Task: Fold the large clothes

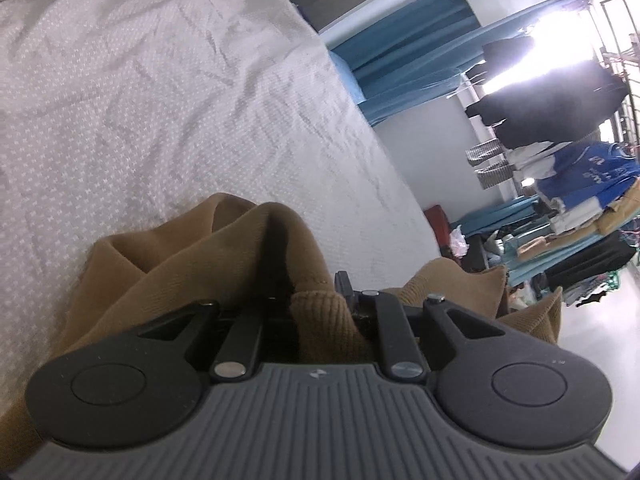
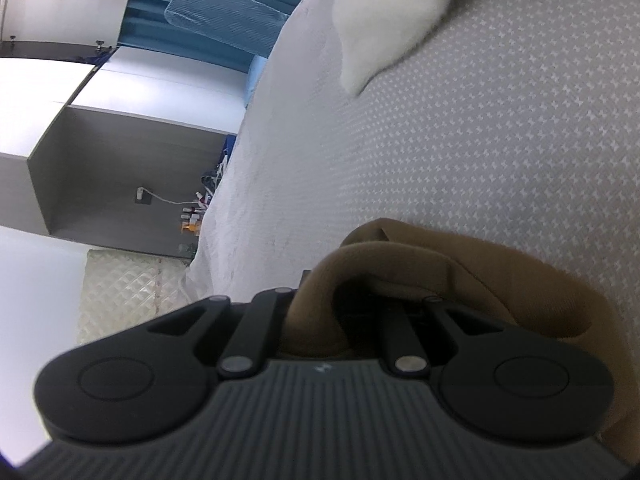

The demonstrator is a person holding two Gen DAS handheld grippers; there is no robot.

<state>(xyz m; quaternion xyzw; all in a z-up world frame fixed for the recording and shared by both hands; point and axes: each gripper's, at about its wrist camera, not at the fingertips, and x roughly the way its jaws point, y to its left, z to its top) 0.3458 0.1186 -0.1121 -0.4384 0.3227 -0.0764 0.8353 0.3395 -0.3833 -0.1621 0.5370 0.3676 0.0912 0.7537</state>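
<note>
I have both grippers clamped on the brown knit garment point(image 1: 168, 256) at lower centre: left gripper point(image 1: 316, 292) pinches its ribbed cuff, right gripper point(image 2: 340, 304) a soft fold. Open dotted white bedspread point(image 1: 160, 100) stretches ahead, its edge falling away at right.

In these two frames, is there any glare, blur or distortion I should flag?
Left wrist: a window blows out white at upper right, and the fisheye bends the bed's edge. Right wrist: evenly lit, no glare, the brown garment soft-edged and close.
</note>
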